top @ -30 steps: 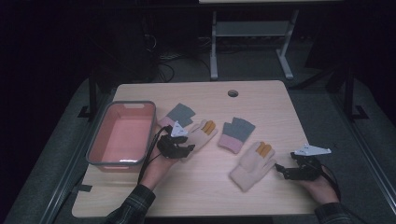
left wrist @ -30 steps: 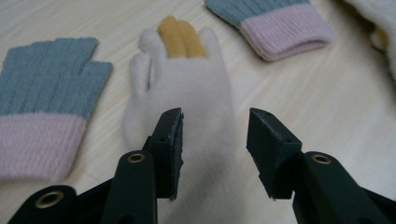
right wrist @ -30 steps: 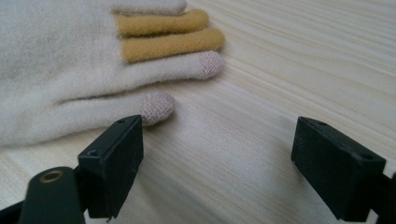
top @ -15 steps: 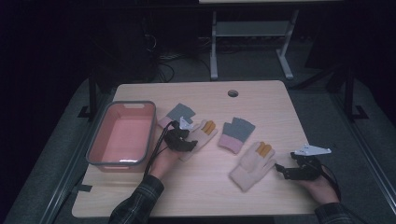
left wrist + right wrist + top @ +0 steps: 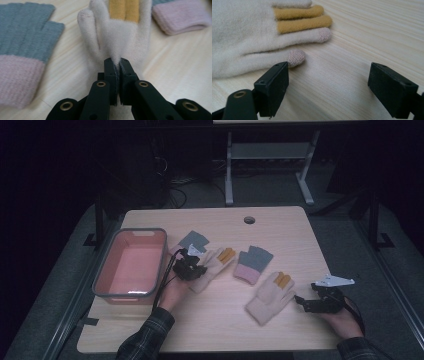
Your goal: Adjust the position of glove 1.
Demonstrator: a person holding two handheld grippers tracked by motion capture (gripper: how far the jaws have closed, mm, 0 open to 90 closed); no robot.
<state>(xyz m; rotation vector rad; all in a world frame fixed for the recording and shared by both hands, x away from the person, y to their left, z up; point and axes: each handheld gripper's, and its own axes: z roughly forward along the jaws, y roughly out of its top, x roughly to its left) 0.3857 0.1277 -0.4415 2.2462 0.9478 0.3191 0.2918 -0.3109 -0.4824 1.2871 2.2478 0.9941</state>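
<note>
A cream glove with two yellow fingers [image 5: 216,261] lies left of the table's middle. My left gripper [image 5: 195,268] is shut on a fold of its palm; in the left gripper view the jaws [image 5: 117,61] pinch the cream fabric [image 5: 120,35], which rises into a ridge. A second cream glove [image 5: 270,295] lies at the right front. My right gripper [image 5: 304,303] rests just right of it, open, with bare wood between its jaws [image 5: 329,77]. That glove's fingertips [image 5: 297,56] lie close to the left jaw.
A pink tub with a grey rim [image 5: 107,276] stands at the table's left. A grey glove with a pink cuff [image 5: 193,240] lies behind my left gripper, another [image 5: 253,261] in the middle. A cable hole [image 5: 249,220] is near the far edge.
My left gripper has moved slightly forward onto the cream glove. The right gripper and the other gloves have stayed where they were.
</note>
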